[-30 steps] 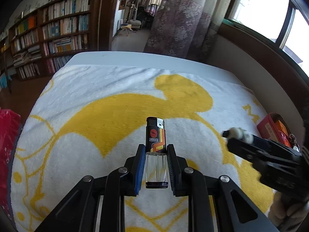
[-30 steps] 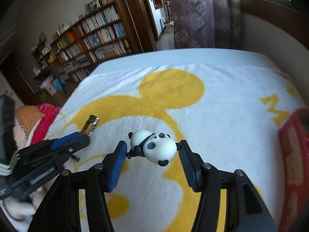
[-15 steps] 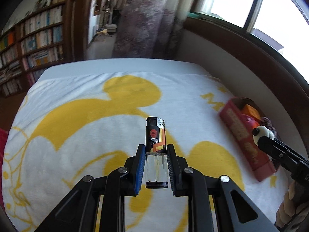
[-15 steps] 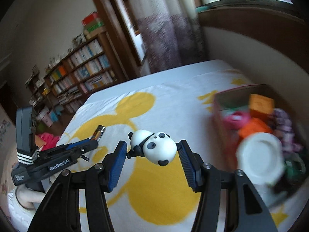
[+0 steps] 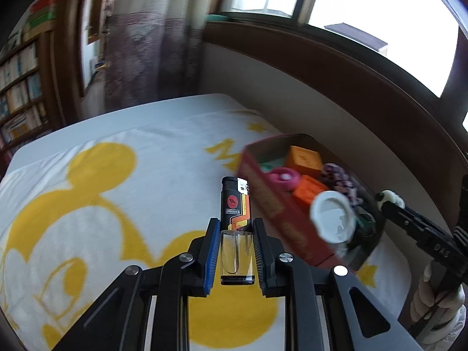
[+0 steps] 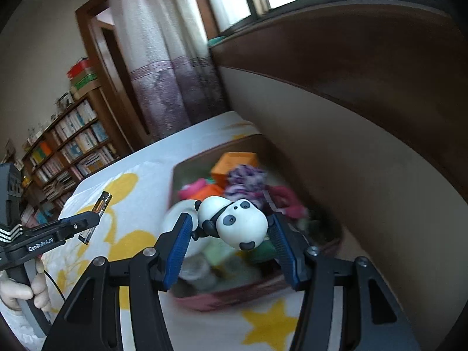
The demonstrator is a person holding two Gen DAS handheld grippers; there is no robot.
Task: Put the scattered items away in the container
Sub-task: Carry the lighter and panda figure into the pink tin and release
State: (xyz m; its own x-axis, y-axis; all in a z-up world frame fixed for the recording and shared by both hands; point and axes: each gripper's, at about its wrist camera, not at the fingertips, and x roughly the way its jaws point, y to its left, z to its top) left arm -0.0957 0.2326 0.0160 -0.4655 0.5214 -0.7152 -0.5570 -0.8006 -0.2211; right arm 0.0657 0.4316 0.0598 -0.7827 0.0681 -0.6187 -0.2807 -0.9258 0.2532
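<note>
Our left gripper (image 5: 236, 259) has its jaws pinched hard on the clear lower half of the lighter (image 5: 235, 228), which stands upright with its black head well above the pads. Our right gripper (image 6: 229, 245) clamps the panda figurine (image 6: 234, 222) across its rounded body, jaws fairly wide, the toy tilted head-down. Risk one: the panda's smooth, curved shell gives the flat pads little purchase, so a jolt could squirt it out short of the box. Risk two: the red container (image 5: 278, 213) sits against the wall at the edge of the yellow-and-white blanket (image 5: 131, 199) and is already crowded: an orange box (image 5: 304, 158), a pink ring (image 5: 282, 177), a white lid (image 5: 333, 219), a patterned cloth bundle (image 6: 245, 182). A drop from height may bounce off the pile and land outside. Risk three: both grippers head for the same small opening, near each other, and could clash. The lighter is beside the box's near wall, not yet over it; release here misses.
</note>
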